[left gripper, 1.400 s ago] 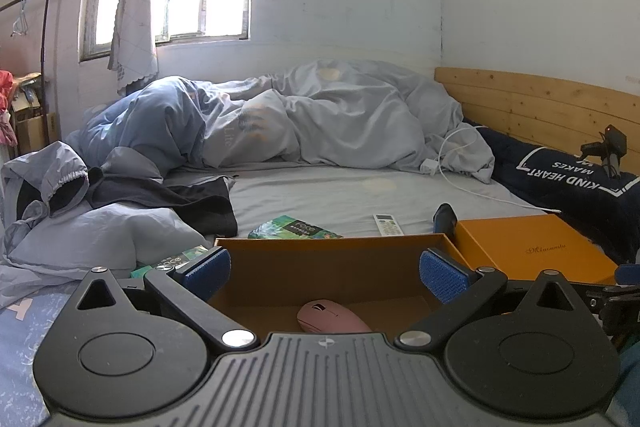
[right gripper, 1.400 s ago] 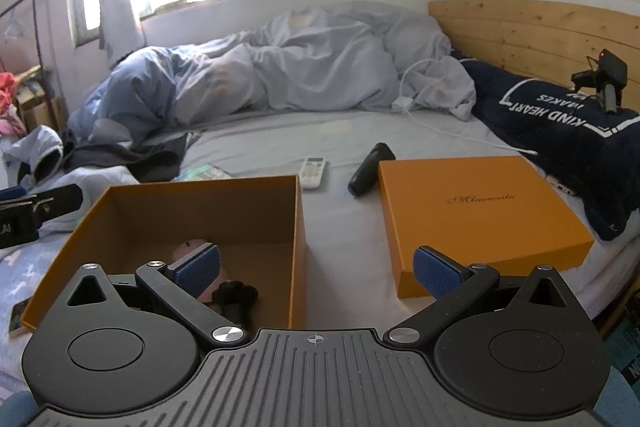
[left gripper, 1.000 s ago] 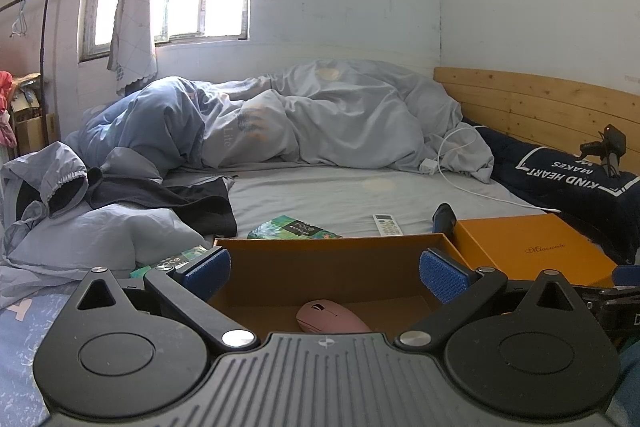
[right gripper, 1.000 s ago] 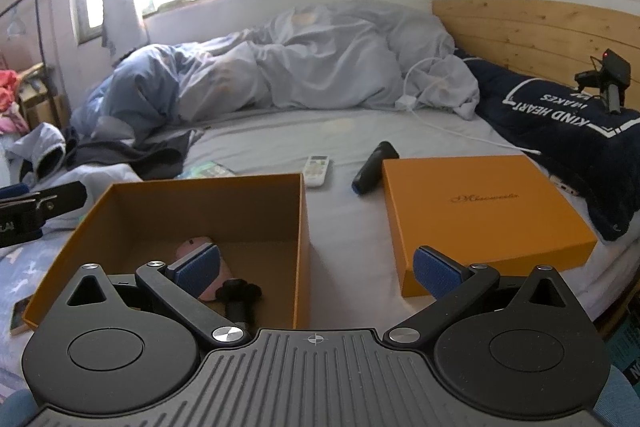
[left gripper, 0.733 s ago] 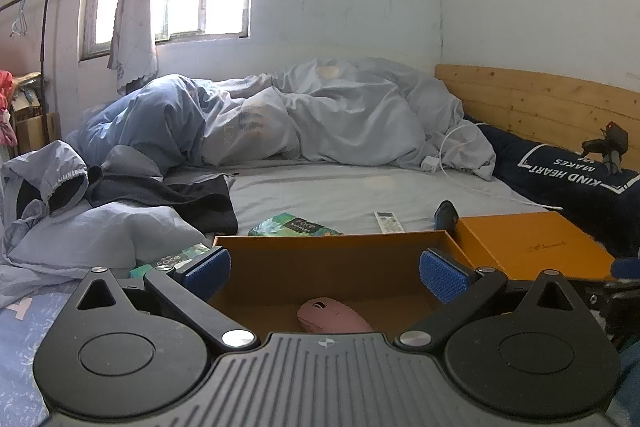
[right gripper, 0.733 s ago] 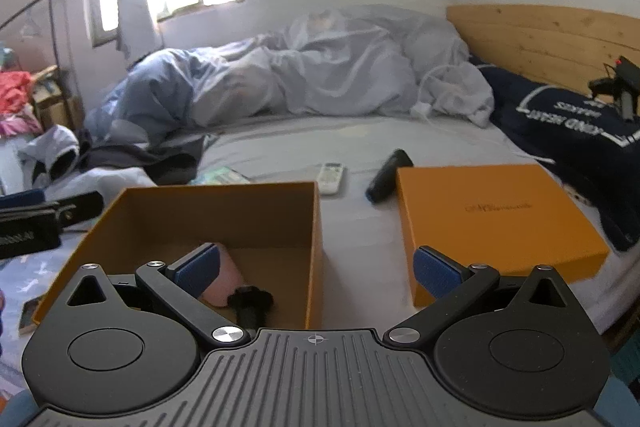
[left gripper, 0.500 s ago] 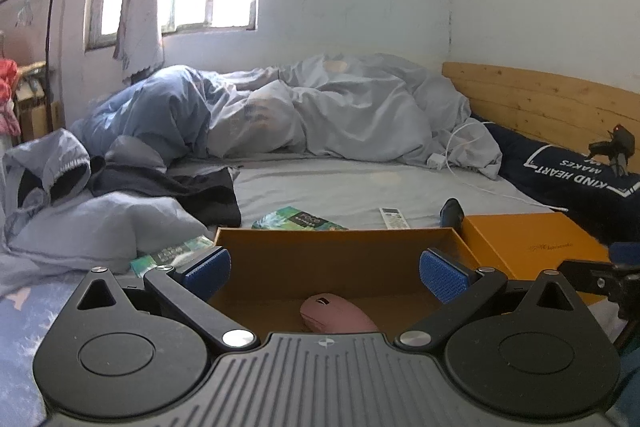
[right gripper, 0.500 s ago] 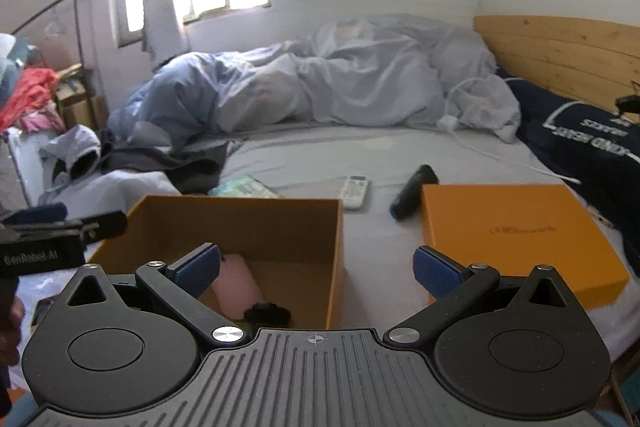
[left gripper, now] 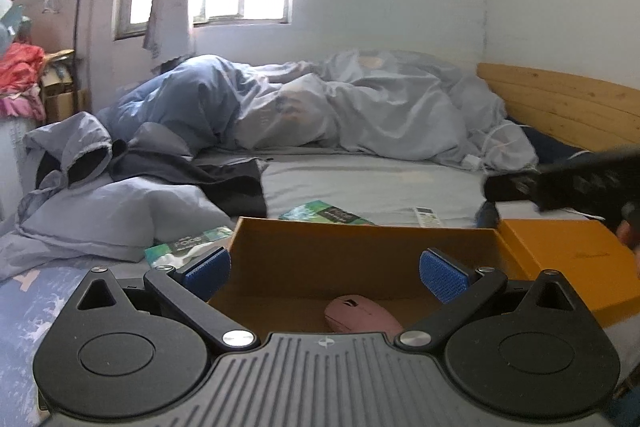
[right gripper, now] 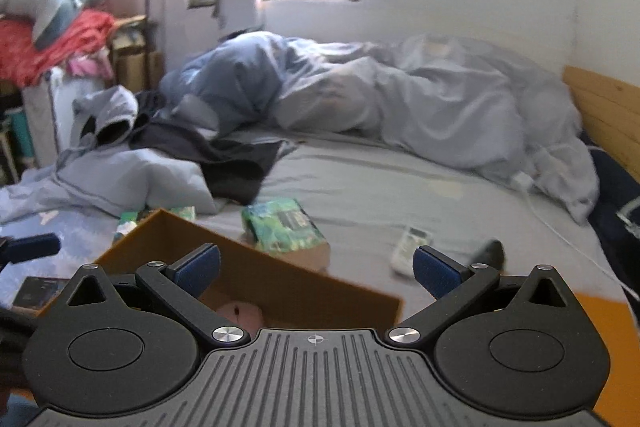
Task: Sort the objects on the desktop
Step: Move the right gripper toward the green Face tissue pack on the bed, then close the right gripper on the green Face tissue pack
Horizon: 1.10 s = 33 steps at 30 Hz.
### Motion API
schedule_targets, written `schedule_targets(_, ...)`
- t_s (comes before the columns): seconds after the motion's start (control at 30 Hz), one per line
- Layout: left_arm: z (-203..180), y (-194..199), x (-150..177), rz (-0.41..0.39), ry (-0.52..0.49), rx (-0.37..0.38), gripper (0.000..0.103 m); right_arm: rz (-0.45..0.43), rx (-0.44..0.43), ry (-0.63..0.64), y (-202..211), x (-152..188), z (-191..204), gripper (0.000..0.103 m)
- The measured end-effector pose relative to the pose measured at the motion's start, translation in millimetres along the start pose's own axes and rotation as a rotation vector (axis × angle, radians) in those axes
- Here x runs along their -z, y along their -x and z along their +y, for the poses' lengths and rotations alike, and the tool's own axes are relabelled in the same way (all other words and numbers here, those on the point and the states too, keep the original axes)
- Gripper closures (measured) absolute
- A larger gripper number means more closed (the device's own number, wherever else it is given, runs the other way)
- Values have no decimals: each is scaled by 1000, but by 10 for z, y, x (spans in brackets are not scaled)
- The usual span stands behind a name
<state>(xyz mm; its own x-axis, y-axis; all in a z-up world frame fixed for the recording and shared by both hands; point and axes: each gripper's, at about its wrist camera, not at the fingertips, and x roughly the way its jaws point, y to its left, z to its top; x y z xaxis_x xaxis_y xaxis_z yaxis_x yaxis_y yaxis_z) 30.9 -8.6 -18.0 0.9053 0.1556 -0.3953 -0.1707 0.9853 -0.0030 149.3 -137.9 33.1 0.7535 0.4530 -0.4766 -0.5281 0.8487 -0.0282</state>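
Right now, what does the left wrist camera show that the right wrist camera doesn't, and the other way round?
Only the left view shows the flat orange lid and the other black gripper. Only the right view shows the red clothes pile and dark phone. Both show the open orange cardboard box, pink computer mouse, green book and white remote control.

Orange box [left gripper: 360, 251]; pink mouse [left gripper: 362, 315]; green patterned booklet [right gripper: 282, 225]; blue-padded fingers [left gripper: 444, 277].

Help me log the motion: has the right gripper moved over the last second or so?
Yes. The right gripper has swung left: the orange box now sits under it and the lid has slid to the right edge.
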Motion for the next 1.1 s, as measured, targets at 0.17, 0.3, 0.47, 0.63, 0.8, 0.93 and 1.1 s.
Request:
schedule_targets(0.17, 96, -4, -35, -36, 15, -73, 0, 34, -32, 89, -459, -239, 147, 0)
schedule_targets(0.3, 238, -72, -52, -22, 68, -121, 0, 77, -56, 112, -812, -350, 223, 0)
schedule_targets(0.47, 264, -127, -42, -39, 32, -216, 0, 141, -109, 151, -1202, -423, 297, 0)
schedule_targets(0.63, 250, -142, -50, -57, 13, -252, 0, 212, -142, 198, -1574, -487, 366, 0)
schedule_targets(0.8, 242, -127, -39, -82, -15, -289, 0, 289, -169, 194, -1960, -576, 355, 0)
schedule_targets(0.93, 267, -143, -39, -81, 1, -304, 0, 361, -183, 223, -2267, -606, 382, 0)
schedule_targets(1.1, 329, -145, -23, -81, 38, -312, 0, 441, -189, 257, -2582, -543, 416, 0)
